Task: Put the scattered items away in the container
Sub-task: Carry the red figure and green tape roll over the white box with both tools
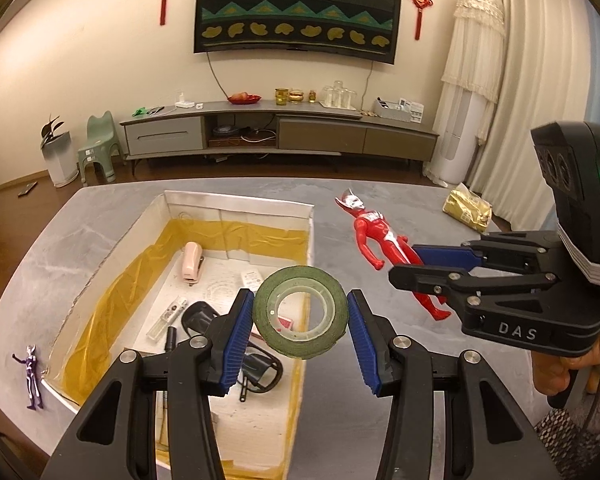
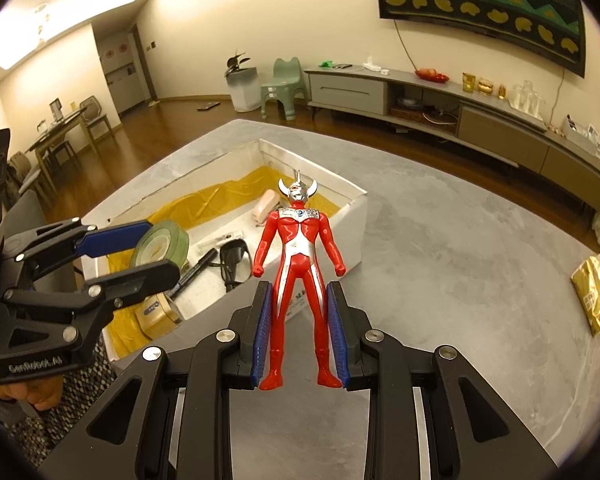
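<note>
**Both grippers loaded beside the box**

The left gripper (image 1: pixel 300 316) clamps a green tape roll (image 1: pixel 300 312) over the white box (image 1: pixel 236 204). The right gripper (image 2: pixel 300 336) pinches a red hero figure (image 2: pixel 300 264) by its legs. Only the left view shows the purple figurine (image 1: pixel 31 376); a gold packet (image 2: pixel 596 292) lies apart.

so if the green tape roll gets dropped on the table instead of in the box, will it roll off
Possibly. The green tape roll is a round ring, so landing on edge it could roll across the smooth table. It looks light and stiff, so flat landings should settle. The left gripper holds it partly over the box.
</note>
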`<state>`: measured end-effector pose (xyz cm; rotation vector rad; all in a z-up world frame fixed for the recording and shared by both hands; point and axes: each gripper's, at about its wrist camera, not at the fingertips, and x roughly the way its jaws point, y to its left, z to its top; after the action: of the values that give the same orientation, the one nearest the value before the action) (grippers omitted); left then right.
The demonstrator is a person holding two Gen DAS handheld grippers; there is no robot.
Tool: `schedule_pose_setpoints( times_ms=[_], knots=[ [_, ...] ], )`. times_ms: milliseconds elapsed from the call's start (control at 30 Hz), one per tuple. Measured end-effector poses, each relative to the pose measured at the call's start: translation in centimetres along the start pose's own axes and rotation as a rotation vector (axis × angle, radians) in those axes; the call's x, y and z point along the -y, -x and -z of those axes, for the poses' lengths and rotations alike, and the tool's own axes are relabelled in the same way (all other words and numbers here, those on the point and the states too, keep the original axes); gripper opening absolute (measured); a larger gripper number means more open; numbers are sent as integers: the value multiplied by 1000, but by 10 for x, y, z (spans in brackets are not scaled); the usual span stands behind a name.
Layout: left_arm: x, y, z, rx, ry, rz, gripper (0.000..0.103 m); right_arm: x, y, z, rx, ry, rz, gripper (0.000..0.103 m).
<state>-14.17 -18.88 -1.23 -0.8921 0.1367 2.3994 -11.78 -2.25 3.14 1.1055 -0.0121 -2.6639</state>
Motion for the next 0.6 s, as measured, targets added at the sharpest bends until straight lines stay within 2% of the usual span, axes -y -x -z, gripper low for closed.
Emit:
schedule_pose_setpoints(
  times_ms=[600],
  knots=[
    [-57, -3, 13, -21, 107, -2, 49, -38, -25, -11, -28, 51, -21, 28]
  ],
)
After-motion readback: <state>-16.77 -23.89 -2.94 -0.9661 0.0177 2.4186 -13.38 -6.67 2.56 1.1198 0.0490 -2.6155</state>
